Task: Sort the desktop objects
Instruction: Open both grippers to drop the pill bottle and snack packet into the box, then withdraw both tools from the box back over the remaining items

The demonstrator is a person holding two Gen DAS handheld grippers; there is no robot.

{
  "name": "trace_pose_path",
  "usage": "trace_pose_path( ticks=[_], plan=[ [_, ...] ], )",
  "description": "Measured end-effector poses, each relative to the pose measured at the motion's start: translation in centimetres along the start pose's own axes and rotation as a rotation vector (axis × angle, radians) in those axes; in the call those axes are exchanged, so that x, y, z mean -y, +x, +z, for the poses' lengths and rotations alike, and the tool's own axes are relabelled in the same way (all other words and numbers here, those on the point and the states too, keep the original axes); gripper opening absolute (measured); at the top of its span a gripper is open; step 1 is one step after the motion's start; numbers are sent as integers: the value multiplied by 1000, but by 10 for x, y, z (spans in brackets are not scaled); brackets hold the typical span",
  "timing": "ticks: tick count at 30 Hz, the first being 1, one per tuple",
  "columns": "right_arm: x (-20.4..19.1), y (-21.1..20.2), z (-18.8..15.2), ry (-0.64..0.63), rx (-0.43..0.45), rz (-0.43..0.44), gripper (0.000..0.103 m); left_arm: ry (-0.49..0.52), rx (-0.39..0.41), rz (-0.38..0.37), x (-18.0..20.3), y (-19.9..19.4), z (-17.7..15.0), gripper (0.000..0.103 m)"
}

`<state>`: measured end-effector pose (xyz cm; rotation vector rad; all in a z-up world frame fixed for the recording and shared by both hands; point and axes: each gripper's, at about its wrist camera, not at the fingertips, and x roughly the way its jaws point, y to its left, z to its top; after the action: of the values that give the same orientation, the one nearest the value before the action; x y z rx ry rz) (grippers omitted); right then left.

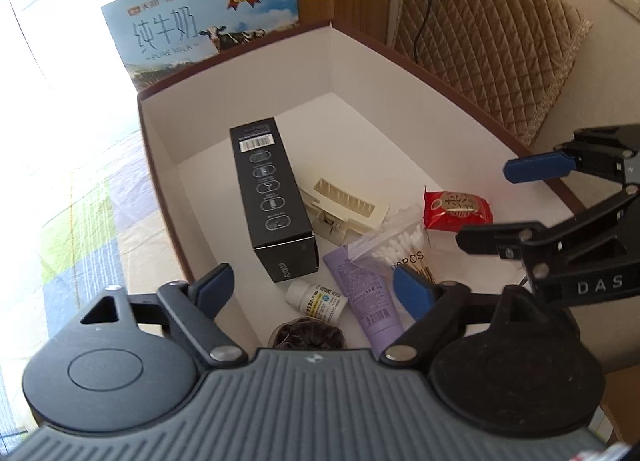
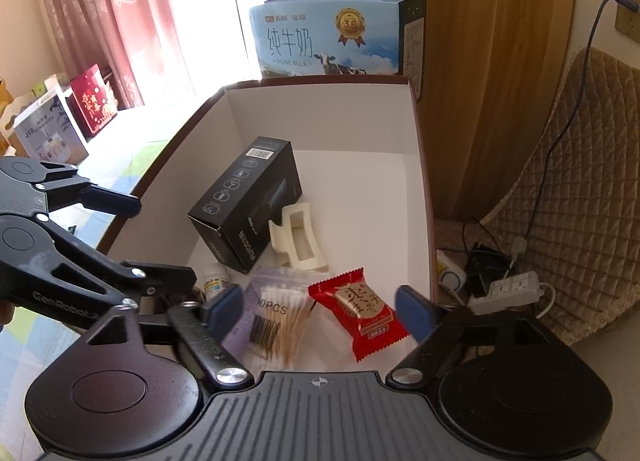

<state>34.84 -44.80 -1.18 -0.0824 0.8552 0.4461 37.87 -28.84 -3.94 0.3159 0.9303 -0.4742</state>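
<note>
Hovering over box [image 1: 360, 73], left tool [image 1: 316, 293] spread, empty

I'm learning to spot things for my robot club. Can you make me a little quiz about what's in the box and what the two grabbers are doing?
1. True or false: the black carton stands upright in the white box.
2. What lies just in front of the right gripper? A) red snack packet B) pill bottle C) hair clip
3. Fill in: the purple tube partly lies under the bag of cotton ____.

Key: 1 false, it lies flat. 2 A. 3 swabs. The left gripper and the right are both open and empty.
</note>
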Motion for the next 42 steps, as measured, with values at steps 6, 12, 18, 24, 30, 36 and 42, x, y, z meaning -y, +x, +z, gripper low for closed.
trace_pose_path(
  ticks=[6,12,18,24,30,36,42],
  plan=[
    [-4,-11,-3,32,24,8,101,-35,25,19,-4,-16,-5,98],
    [-10,-22,-3,56,49,20,101,-68,62,46,-8,-35,-12,98],
    [-19,-34,-5,62,69,23,101,-112,90,79,-16,-54,-22,100],
    [-33,-46,-10,52,83,33,101,-151,103,97,-24,-71,-36,100],
    [-49,-55,-15,47,86,43,101,-175,117,99,-29,-89,-50,100],
    [-67,-64,-21,35,91,55,101,-202,128,94,-34,-109,-68,100],
    [-91,-70,-30,30,89,95,101,-240,130,99,-43,-132,-95,100]
  ],
)
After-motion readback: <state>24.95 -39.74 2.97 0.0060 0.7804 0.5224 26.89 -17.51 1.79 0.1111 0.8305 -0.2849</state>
